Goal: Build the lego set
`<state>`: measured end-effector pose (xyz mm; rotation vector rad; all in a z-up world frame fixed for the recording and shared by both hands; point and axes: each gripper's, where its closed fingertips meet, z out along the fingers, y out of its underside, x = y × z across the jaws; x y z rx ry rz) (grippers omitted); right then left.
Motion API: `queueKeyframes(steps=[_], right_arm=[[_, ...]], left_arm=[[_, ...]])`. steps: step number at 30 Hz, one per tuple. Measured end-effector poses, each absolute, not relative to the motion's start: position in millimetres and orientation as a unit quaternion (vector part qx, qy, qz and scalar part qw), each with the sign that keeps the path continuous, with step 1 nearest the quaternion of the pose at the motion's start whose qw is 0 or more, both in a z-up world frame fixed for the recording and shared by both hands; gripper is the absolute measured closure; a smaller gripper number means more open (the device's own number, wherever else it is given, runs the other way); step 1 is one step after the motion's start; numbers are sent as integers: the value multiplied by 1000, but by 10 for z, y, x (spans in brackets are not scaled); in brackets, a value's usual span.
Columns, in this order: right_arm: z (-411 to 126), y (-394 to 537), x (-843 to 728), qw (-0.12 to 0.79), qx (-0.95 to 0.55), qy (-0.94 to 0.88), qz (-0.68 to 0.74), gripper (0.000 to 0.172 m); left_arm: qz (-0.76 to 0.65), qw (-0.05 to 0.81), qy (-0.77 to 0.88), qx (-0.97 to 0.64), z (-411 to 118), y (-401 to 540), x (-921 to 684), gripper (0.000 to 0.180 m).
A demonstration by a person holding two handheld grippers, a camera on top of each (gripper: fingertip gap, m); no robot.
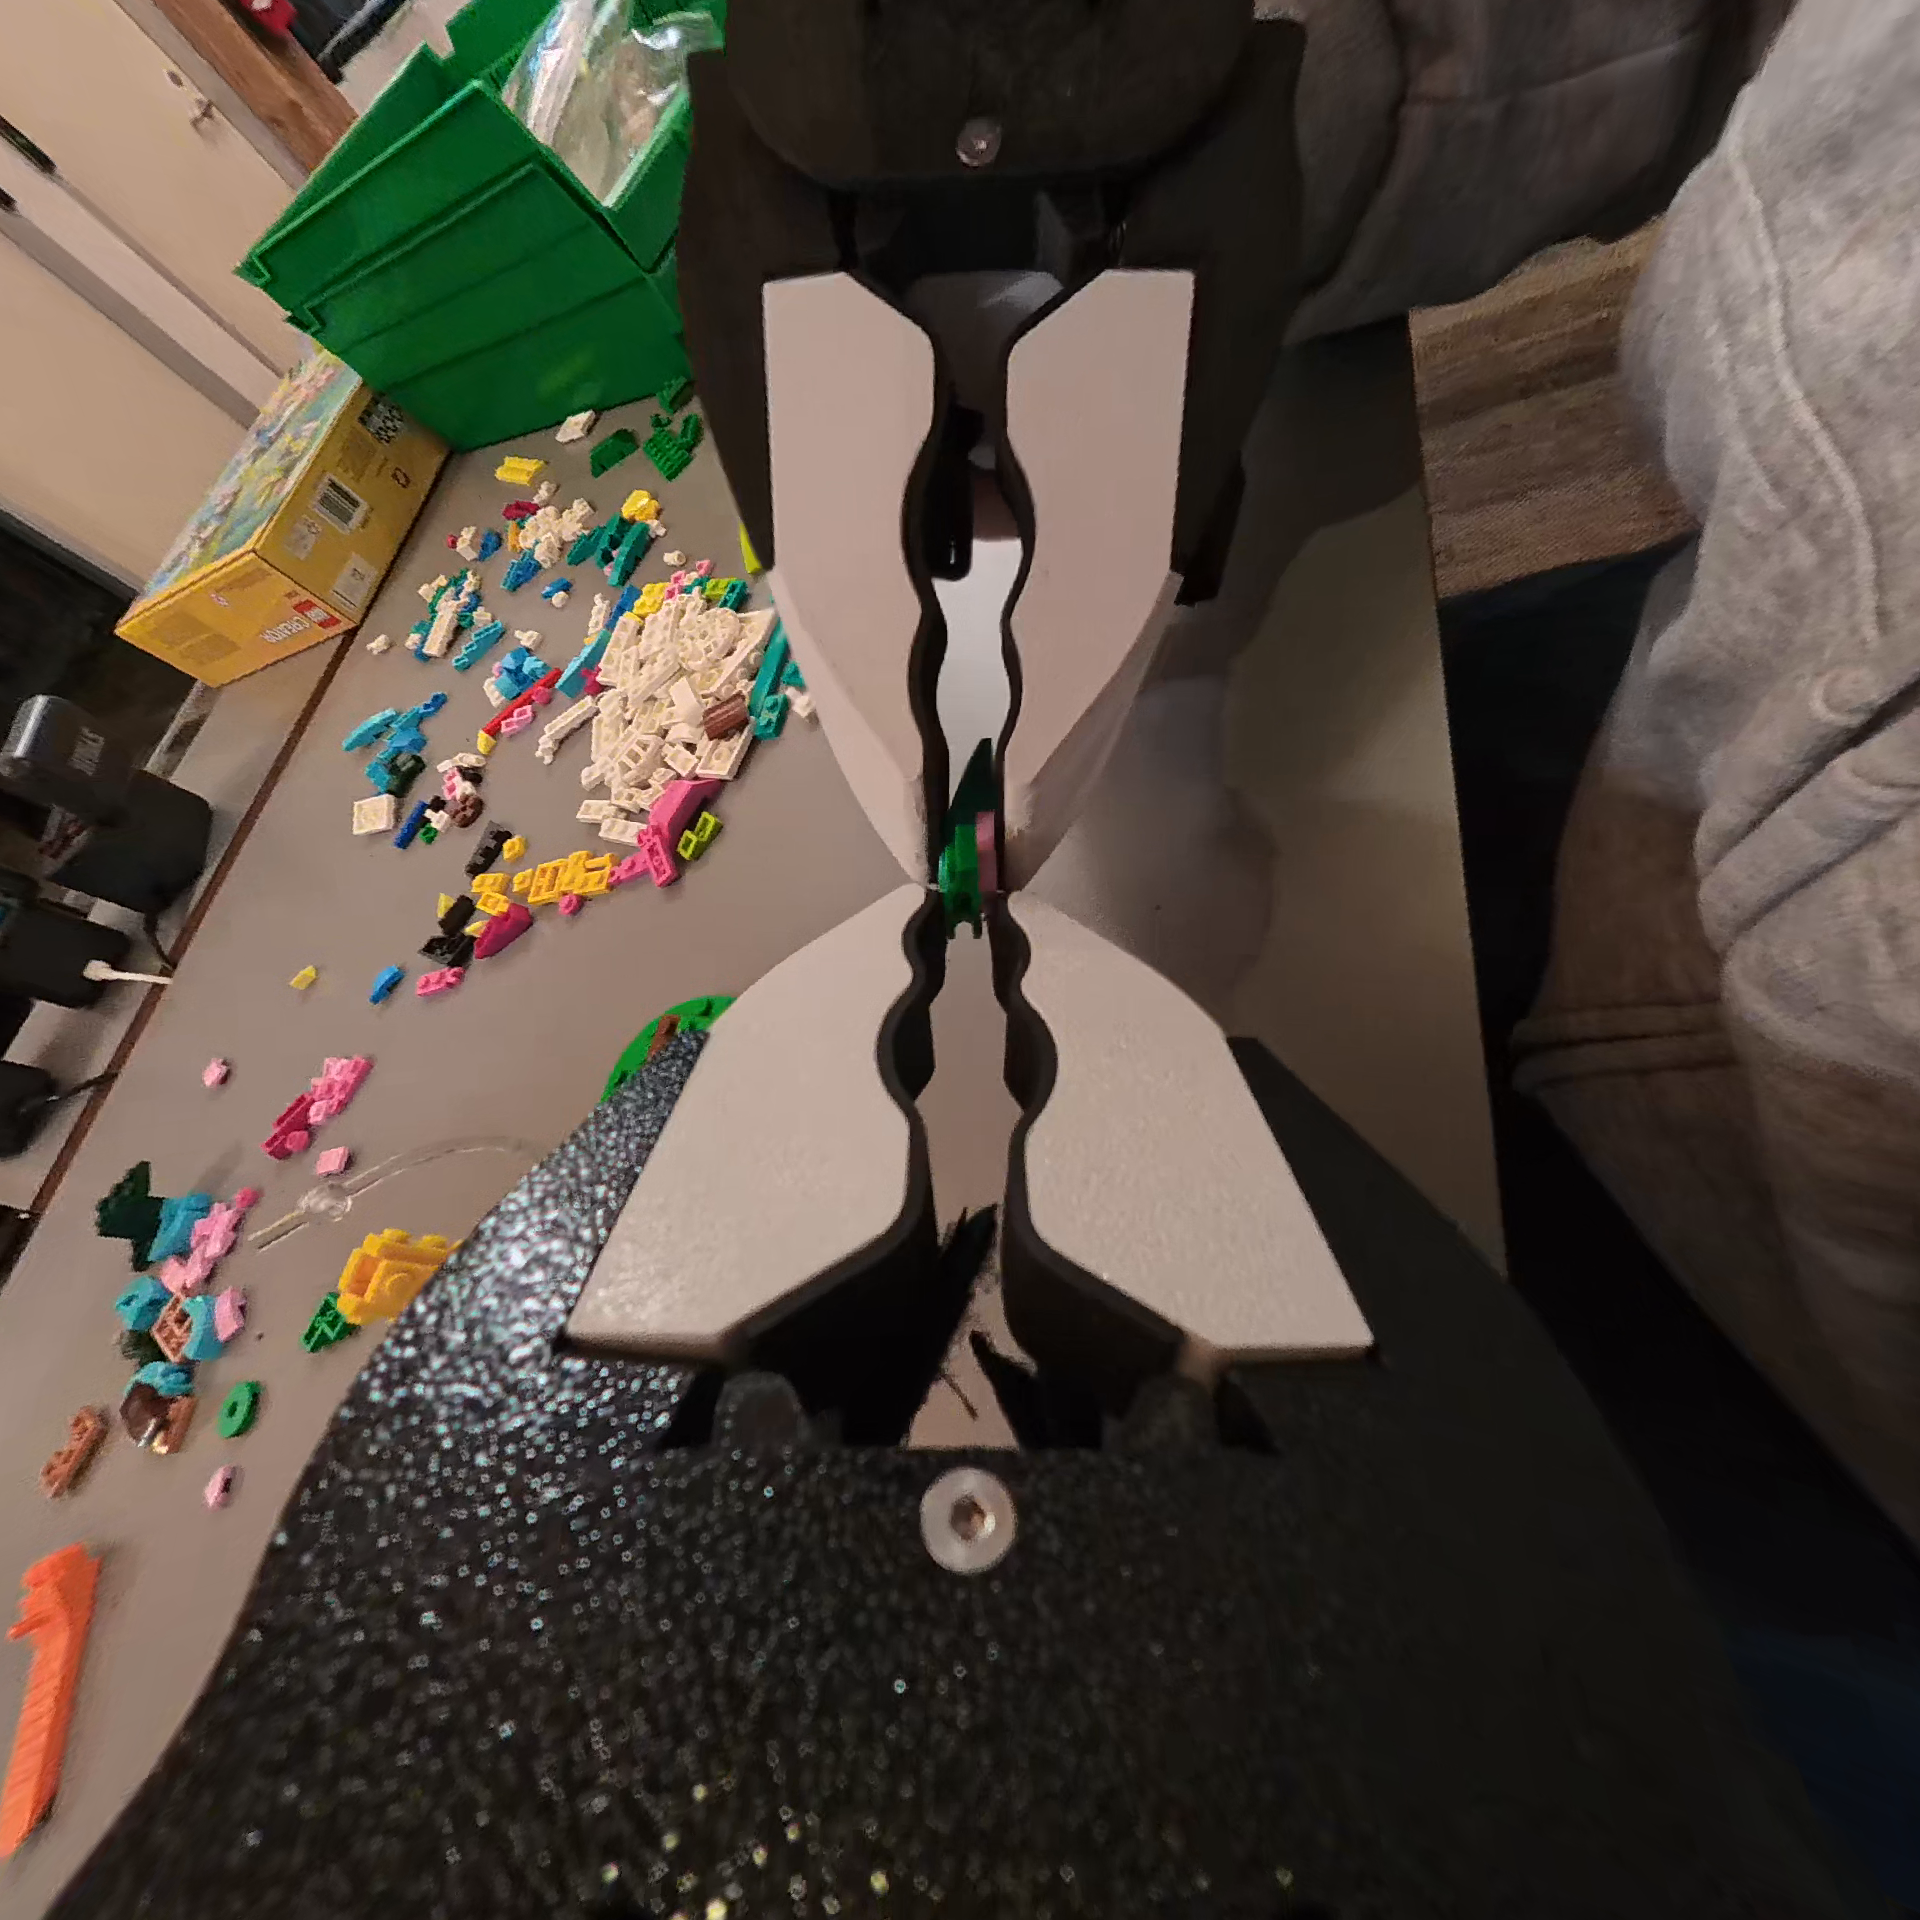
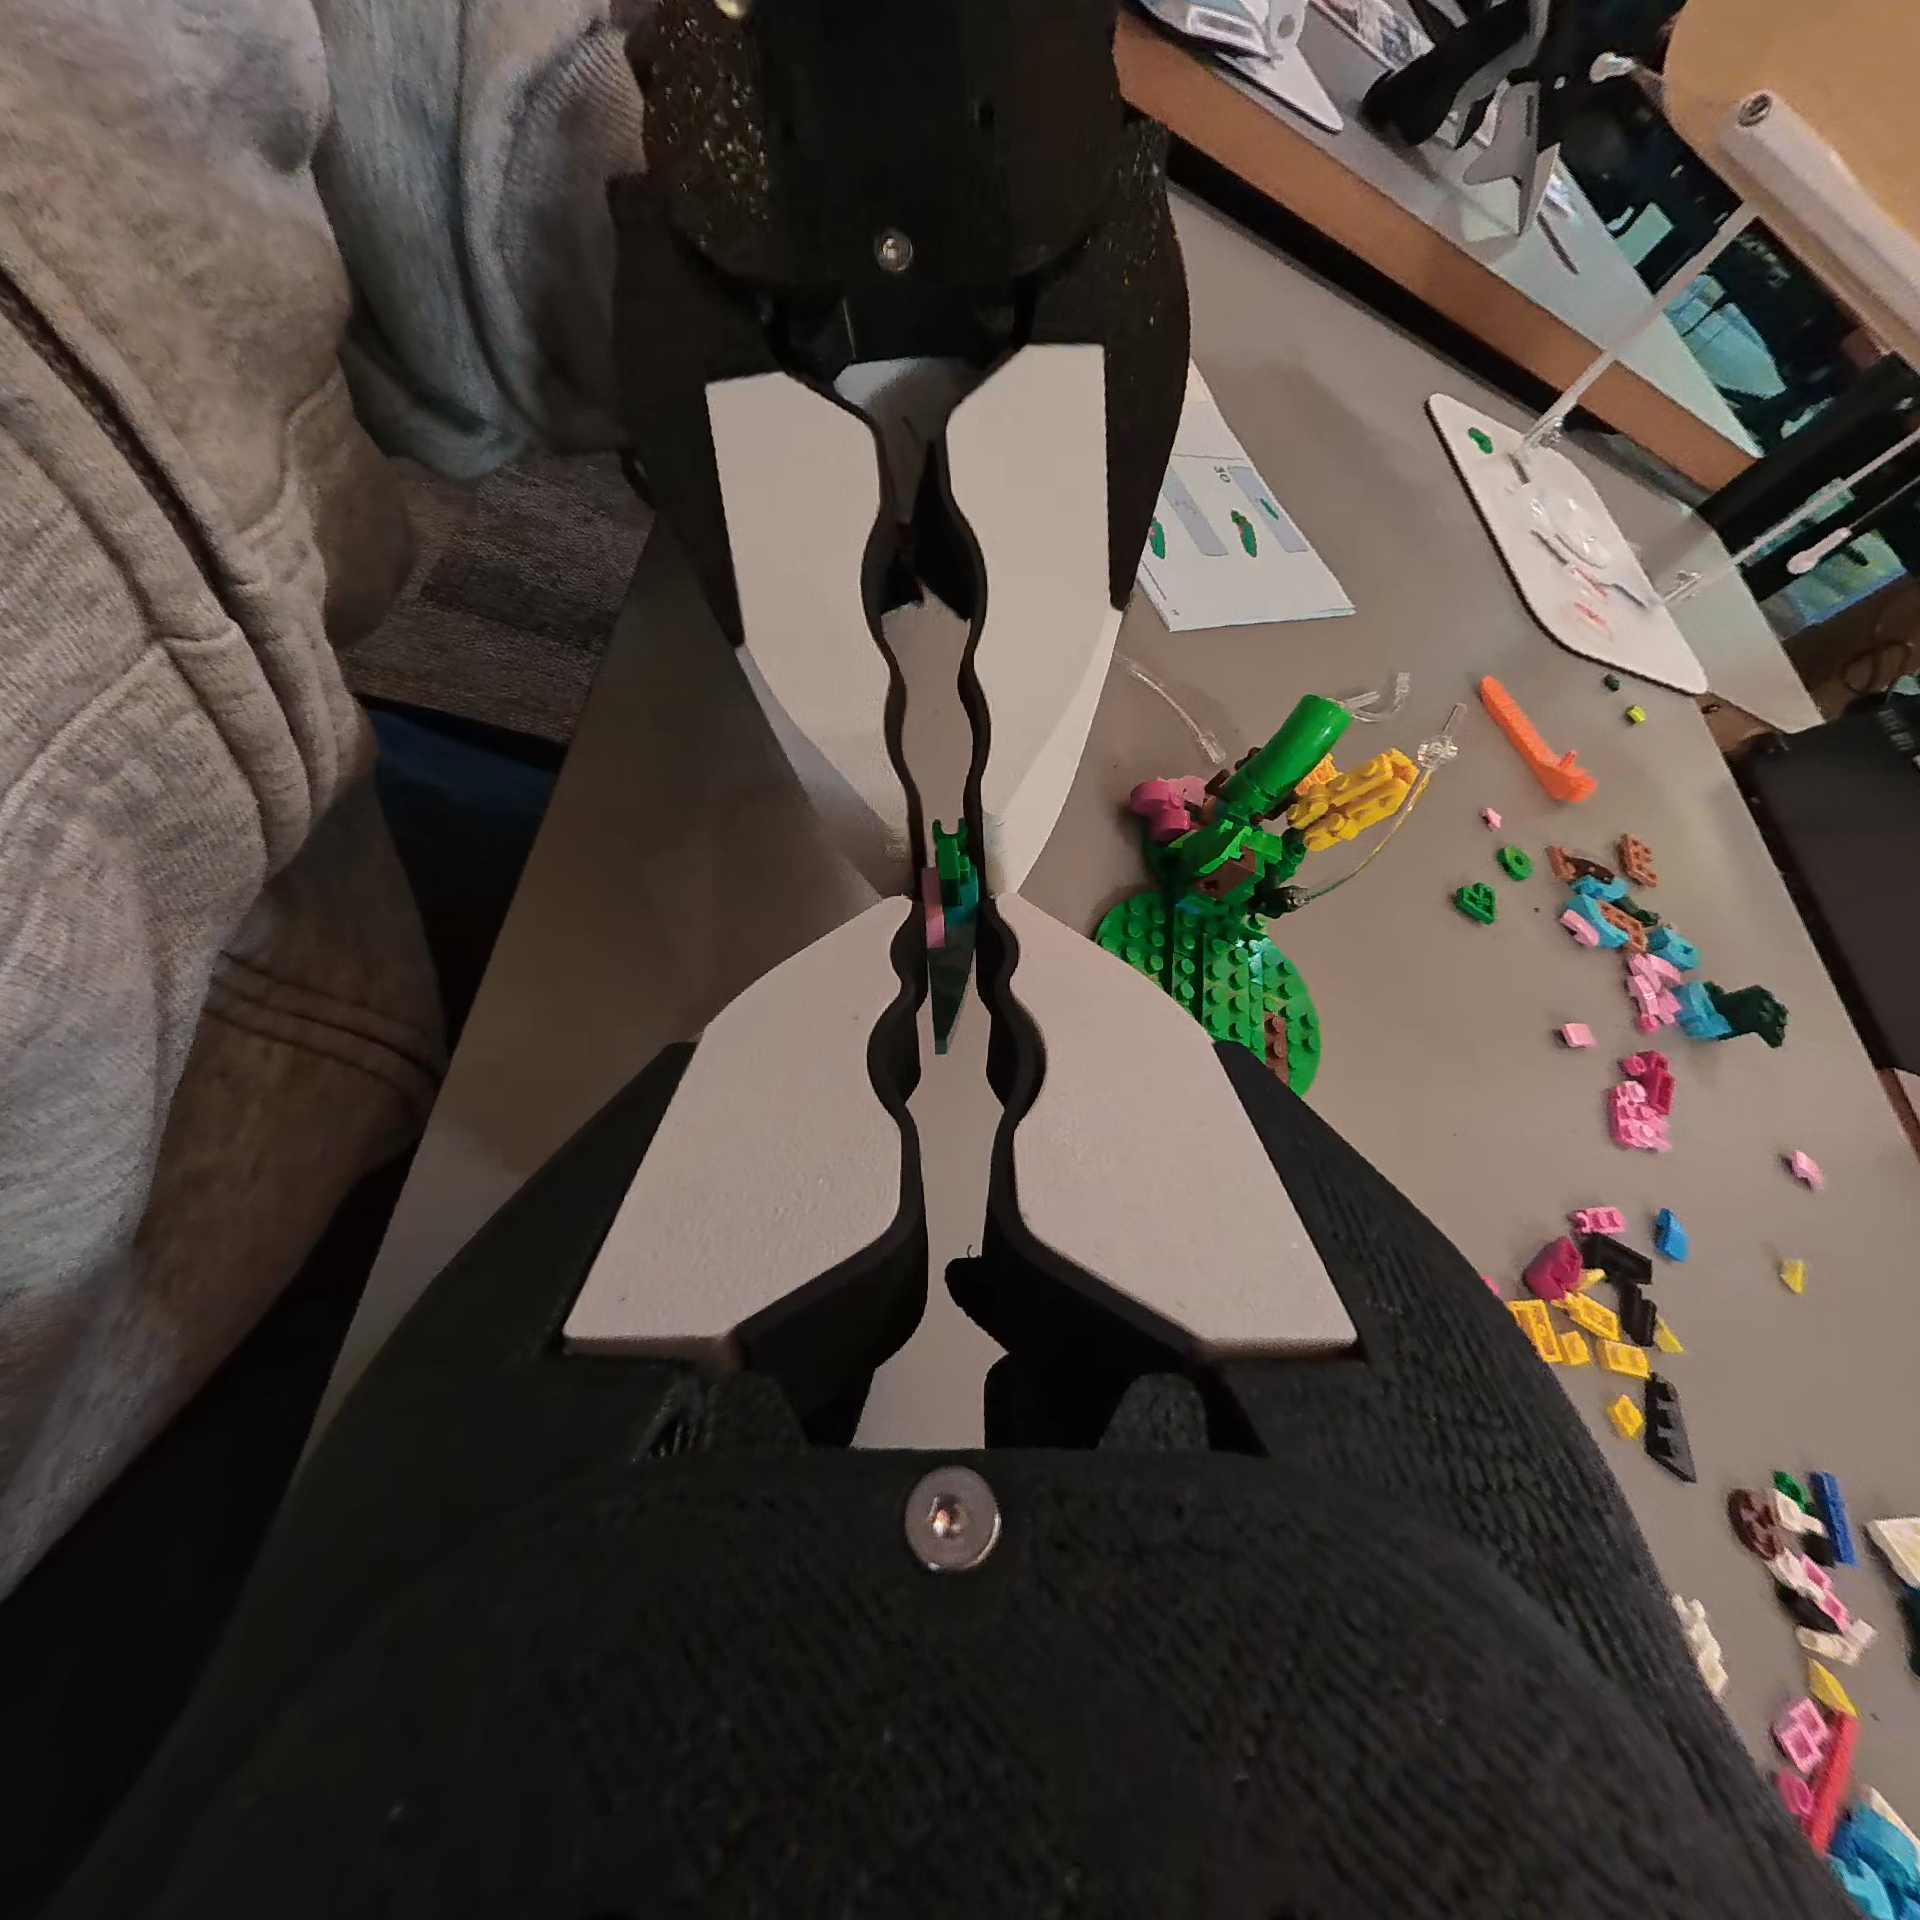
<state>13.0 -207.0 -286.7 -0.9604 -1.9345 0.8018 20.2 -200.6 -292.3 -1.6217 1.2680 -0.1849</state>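
My two grippers meet tip to tip above the grey table's near edge [image 2: 582, 831]. A small brick assembly [image 1: 966, 847], made of a green clip piece, a pink plate, a teal part and a dark green wedge, sits between both pairs of pads. My left gripper [image 1: 961, 914] is shut on its green clip end. My right gripper [image 2: 954, 920] is shut on the pink, teal and wedge end [image 2: 951, 977]. The right gripper shows from above in the left wrist view [image 1: 971, 868], and the left gripper shows in the right wrist view [image 2: 951, 883].
Loose bricks [image 1: 665, 686] lie spread over the table, with green bins [image 1: 447, 260] and a yellow box [image 1: 281, 530] behind. A green round-base model [image 2: 1216, 966], an orange separator [image 2: 1538, 748], a booklet [image 2: 1236, 551] and a white mat [image 2: 1558, 540] lie right. A person's grey sleeve [image 1: 1766, 520] is close. My left and right fingertips are right by each other.
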Motion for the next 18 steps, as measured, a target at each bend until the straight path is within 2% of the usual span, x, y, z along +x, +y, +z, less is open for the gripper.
queueKeyframes(steps=[5, 9, 10, 12, 15, 18], right_arm=[[-2920, -2071, 122, 407, -377, -773, 309, 164], [-2891, -2055, 122, 422, -363, -771, 310, 164], [-2854, -2050, 124, 436, -350, -768, 312, 164], [-2771, -2023, 129, 483, -311, -764, 293, 164], [-2717, -1991, 128, 552, -244, -765, 225, 165], [-2701, -2005, 121, 585, -198, -765, 183, 165]], left_arm=[[-70, 506, 532, -675, -2973, -2007, 193, 171], [-126, 505, 495, -696, -2940, -1994, 191, 171], [-145, 500, 485, -703, -2933, -2001, 177, 168], [-209, 482, 451, -722, -2922, -2018, 164, 150], [-349, 458, 375, -726, -2807, -2059, 231, 141], [-398, 427, 349, -733, -2833, -2083, 273, 141]])
